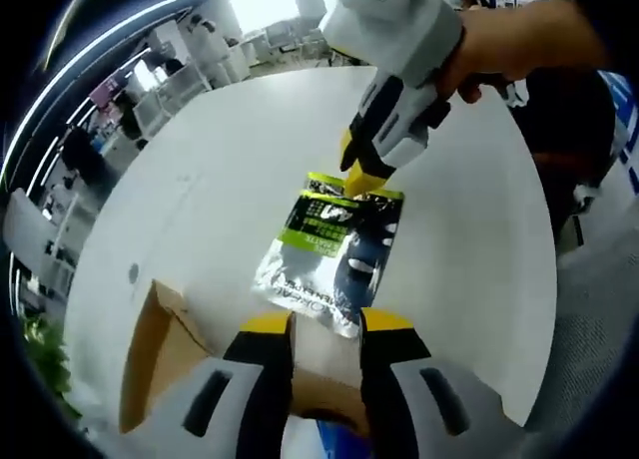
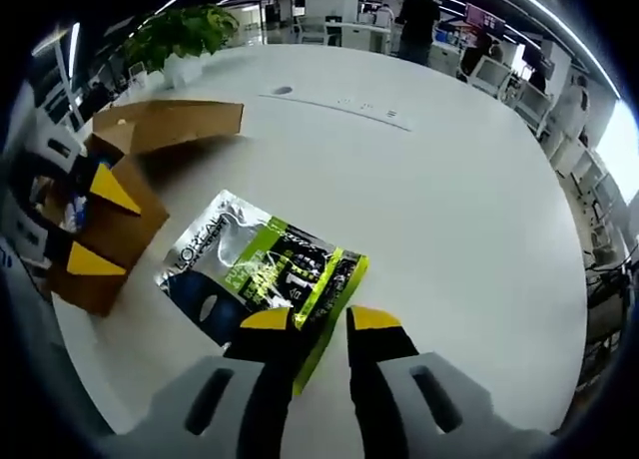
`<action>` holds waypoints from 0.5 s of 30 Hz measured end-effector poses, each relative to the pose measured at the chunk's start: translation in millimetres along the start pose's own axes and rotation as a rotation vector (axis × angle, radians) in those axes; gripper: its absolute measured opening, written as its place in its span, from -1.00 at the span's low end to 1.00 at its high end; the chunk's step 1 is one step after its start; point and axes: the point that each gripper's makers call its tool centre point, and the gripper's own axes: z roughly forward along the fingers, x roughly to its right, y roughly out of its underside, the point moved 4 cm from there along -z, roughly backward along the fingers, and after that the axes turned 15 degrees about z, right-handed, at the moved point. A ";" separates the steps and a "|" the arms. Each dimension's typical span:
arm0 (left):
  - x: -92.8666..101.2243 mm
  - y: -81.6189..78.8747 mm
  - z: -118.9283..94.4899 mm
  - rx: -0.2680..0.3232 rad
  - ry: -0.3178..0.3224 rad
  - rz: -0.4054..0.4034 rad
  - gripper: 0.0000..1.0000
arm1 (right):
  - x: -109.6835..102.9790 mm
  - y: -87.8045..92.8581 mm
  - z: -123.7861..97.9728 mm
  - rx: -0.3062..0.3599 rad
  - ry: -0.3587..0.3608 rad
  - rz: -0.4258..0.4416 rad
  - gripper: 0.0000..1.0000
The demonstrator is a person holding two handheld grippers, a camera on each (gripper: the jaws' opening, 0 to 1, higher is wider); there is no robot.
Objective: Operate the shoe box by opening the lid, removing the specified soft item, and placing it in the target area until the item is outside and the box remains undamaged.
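Brown cardboard shoe box [image 2: 105, 225] stands open, lid flap [image 2: 170, 123] folded back, no damage visible. Silver-and-green foil sachet pack [image 2: 262, 271] lies flat on the round white table [image 2: 449, 210], just beside the box, so removal looks done.

Right gripper [image 2: 318, 319]: jaws slightly parted over the pack's edge; whether they pinch it, cannot tell.

Left gripper [image 1: 325, 324]: jaws apart, holding nothing, over the box.

Remaining, by judgement: release and withdraw.

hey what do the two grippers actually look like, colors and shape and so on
Both match: the left gripper and right gripper have light grey-white bodies with dark slots, black jaws, and yellow wedge-shaped tips. In the left gripper view, the right gripper's white, blocky housing is held in a person's hand; no sleeve is visible.
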 end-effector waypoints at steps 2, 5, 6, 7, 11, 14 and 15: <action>0.1 0.2 -5.4 0.014 0.000 -0.028 -0.48 | -3.5 -0.7 -4.5 0.004 -0.008 0.001 -0.57; 0.1 1.9 -14.9 0.043 -0.010 -0.073 -0.43 | -12.2 -2.7 -13.6 0.016 -0.037 0.024 -0.50; 0.8 3.2 -17.1 0.047 -0.012 -0.081 -0.42 | -14.7 -2.8 -16.3 0.019 -0.041 0.024 -0.48; 1.8 4.8 -18.7 0.047 -0.013 -0.084 -0.42 | -16.9 -3.2 -18.2 0.023 -0.045 0.023 -0.47; 5.3 11.5 -29.2 0.055 -0.027 -0.108 -0.40 | -30.0 -3.6 -27.7 0.030 -0.066 0.001 -0.41; 5.2 14.8 -38.2 0.071 -0.039 -0.134 -0.38 | -38.4 -4.9 -34.4 0.041 -0.078 -0.009 -0.40; 4.7 16.2 -42.0 0.077 -0.045 -0.150 -0.37 | -42.5 -5.3 -37.3 0.045 -0.084 -0.011 -0.39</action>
